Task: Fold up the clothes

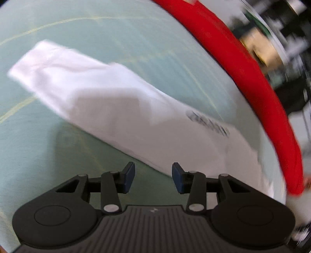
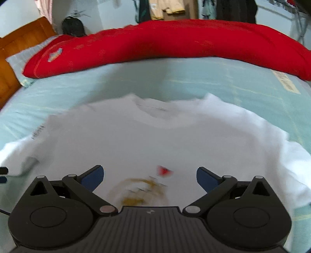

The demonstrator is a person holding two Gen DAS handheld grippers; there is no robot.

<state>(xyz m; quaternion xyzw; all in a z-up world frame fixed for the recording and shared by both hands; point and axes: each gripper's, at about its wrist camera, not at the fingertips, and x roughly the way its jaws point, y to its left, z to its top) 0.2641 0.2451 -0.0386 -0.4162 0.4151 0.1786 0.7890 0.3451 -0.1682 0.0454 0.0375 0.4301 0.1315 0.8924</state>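
- Left wrist cam: my left gripper has its jaws apart, nothing between the blue pads; it hangs over bare sheet just beside the shirt's edge, not touching as far as I can tell.
- White t-shirt lies on the pale green bed sheet, running diagonally from upper left to lower right in this view. One sleeve end points to upper left; dark lettering sits toward the right part, too blurred to read.
- Red blanket curves along the far side of the bed, right of the shirt w/ a strip of sheet between them. Bg beyond it is smeared, can't make it out.
- Right wrist cam: my right gripper is spread wide, blue pads well apart, gripping nothing. It hovers over the lower front of the t-shirt; can't tell if it touches the fabric.
- Shirt is spread flat-ish, front up, collar away from me, sleeves out to both sides. Small red mark and a yellowish-brown print sit btwn the fingers, blurred.
- Sheet shows all round the shirt; red blanket lies across the far edge, well apart from the collar.
- Pillow peeks out at left under the blanket's end, next to a wooden headboard.
- Clothes hanging at the back, above the blanket.
- At far left edge a bit of black and blue shows, prob. the other gripper, too cropped to be sure.
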